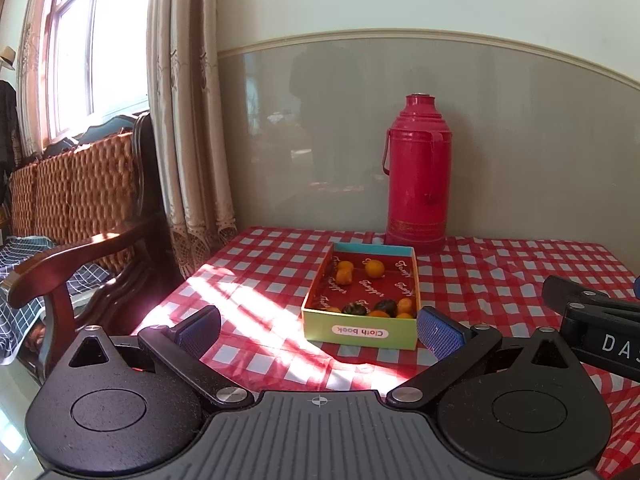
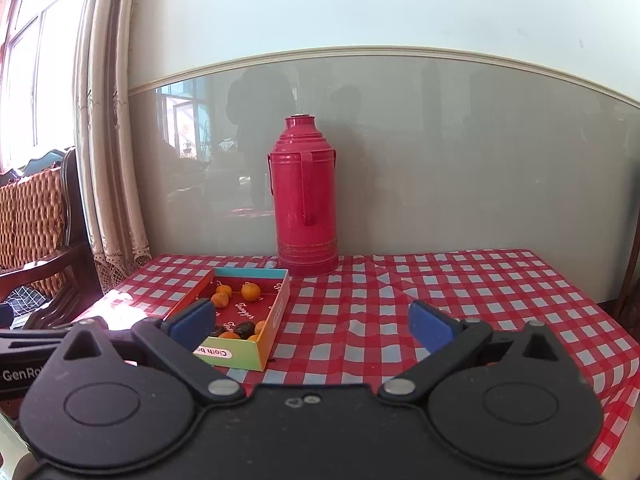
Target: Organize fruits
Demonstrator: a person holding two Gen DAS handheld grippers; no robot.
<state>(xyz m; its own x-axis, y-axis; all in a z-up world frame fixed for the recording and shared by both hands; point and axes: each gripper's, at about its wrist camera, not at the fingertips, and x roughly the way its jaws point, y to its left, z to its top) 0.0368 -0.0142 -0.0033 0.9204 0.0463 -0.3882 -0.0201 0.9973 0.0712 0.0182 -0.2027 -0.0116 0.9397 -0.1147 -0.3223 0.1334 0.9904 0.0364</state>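
A shallow cardboard box (image 1: 360,330) (image 2: 276,316) with a red inside and a "Cloth book" label sits on the checked tablecloth. Several small orange fruits (image 1: 375,268) (image 2: 251,292) and dark ones (image 1: 385,306) (image 2: 245,329) lie in it. My left gripper (image 1: 319,330) is open, its blue pads straddling the box's near wall from just in front. My right gripper (image 2: 312,322) is open too, to the right of the box, its left pad (image 2: 192,320) overlapping the box's near corner in view. The right gripper's body (image 1: 592,320) shows at the left view's right edge.
A tall red thermos flask (image 1: 416,176) (image 2: 306,196) stands behind the box against the wall. The red-and-white checked table (image 2: 440,300) stretches to the right. A wooden armchair (image 1: 80,216) with a woven back and curtains (image 1: 188,120) are at the left.
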